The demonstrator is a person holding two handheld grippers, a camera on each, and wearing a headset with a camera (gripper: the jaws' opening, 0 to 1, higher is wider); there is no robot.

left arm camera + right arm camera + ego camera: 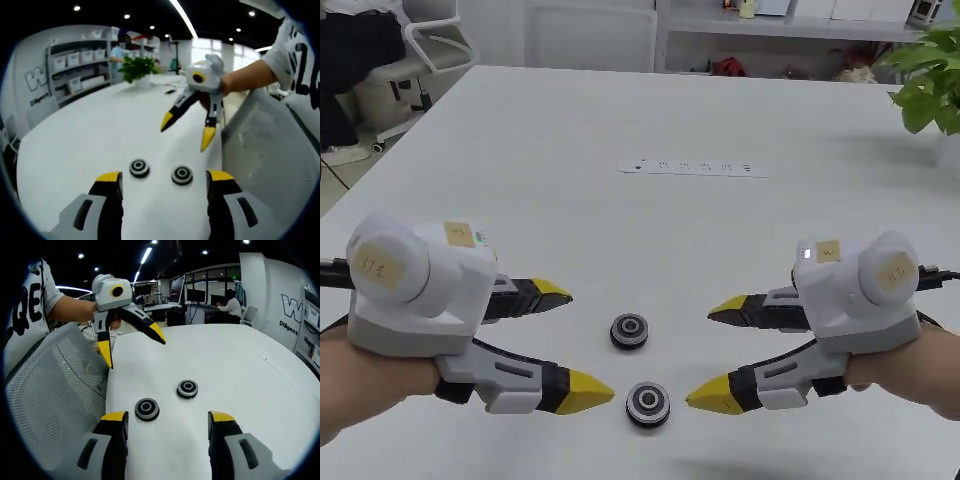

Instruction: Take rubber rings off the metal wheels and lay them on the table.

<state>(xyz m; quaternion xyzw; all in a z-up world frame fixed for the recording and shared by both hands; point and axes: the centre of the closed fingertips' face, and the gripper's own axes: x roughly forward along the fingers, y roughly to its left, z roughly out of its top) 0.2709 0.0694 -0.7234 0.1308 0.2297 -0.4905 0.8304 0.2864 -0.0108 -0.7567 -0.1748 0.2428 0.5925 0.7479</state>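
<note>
Two small metal wheels with black rubber rings lie flat on the white table [520, 160]. The farther wheel [629, 331] [139, 168] [187, 389] sits midway between the grippers. The nearer wheel [648, 403] [182, 175] [147, 409] lies close to the table's front edge. My left gripper [585, 344] [165, 176] [135, 351] is open and points right at the wheels, touching neither. My right gripper [702, 356] [185, 135] [168, 416] faces it from the right, open as well, with nothing between its yellow-tipped jaws.
A white power strip [692, 167] lies further back on the table. A potted plant [930, 80] stands at the far right corner. A grey mesh chair [55, 390] sits at the near edge, another office chair [430, 40] at the far left.
</note>
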